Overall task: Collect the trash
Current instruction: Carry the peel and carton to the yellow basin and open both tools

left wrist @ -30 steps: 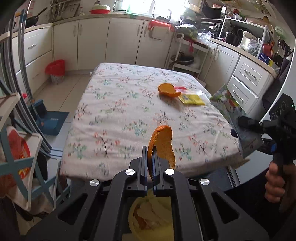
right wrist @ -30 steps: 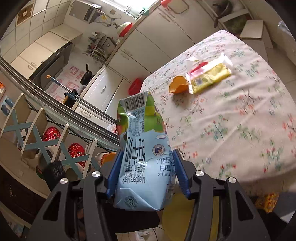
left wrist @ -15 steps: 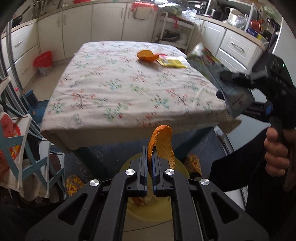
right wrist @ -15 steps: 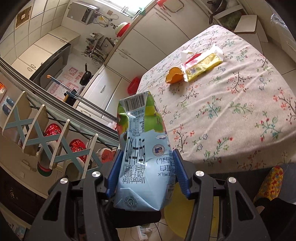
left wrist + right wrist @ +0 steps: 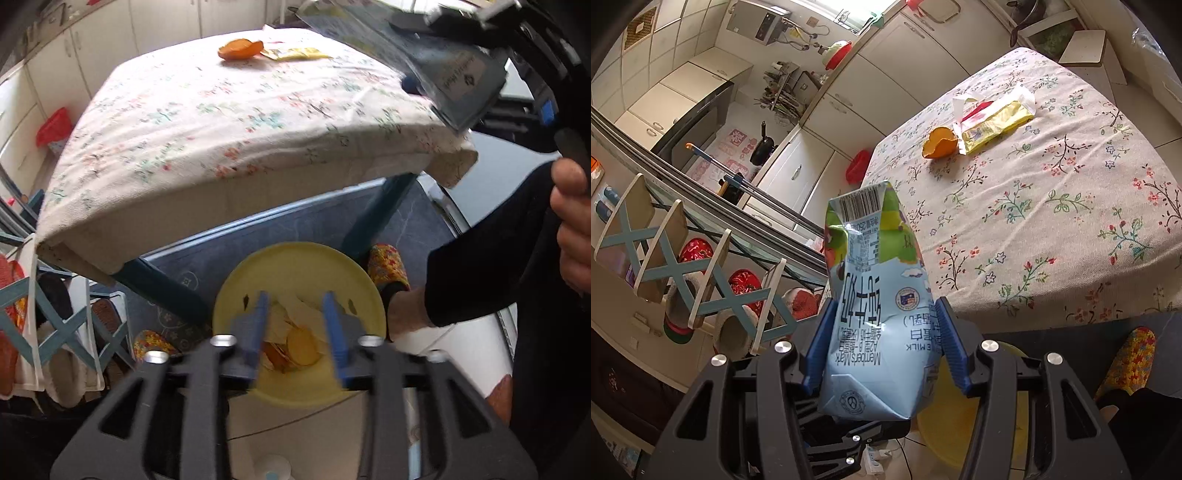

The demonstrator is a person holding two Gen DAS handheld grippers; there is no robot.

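The left tongs [image 5: 295, 325] point steeply down over a round yellow plastic bin [image 5: 300, 266] that stands on the floor just below the near edge of the table [image 5: 229, 122]. Their blue-padded jaws are opening, blurred, with nothing between them. Directly beneath the gap, pale scraps and pieces of orange peel [image 5: 291, 345] lie inside the bin.

The right tongs [image 5: 886, 332] are clamped on a crumpled light-blue and green milk carton [image 5: 877, 314], one blue pad [image 5: 822, 343] pressing each side of it. The carton sticks up out of the jaws with its barcode end away from the camera. In the left view the same carton hangs above the table's right corner, held out by a hand [image 5: 572, 229] in a dark sleeve [image 5: 491, 266].

The table wears a white cloth printed with small flowers. On its far part lie a curled half of orange peel [image 5: 940, 142] and, touching it, a torn yellow and red snack wrapper [image 5: 993, 114] with a clear plastic edge. Both are well apart from either tongs.

A foot in a colourful knitted slipper [image 5: 388, 266] stands just beside the bin's rim. A small red basket [image 5: 55, 127] sits on the floor by the white cupboards beyond the table.
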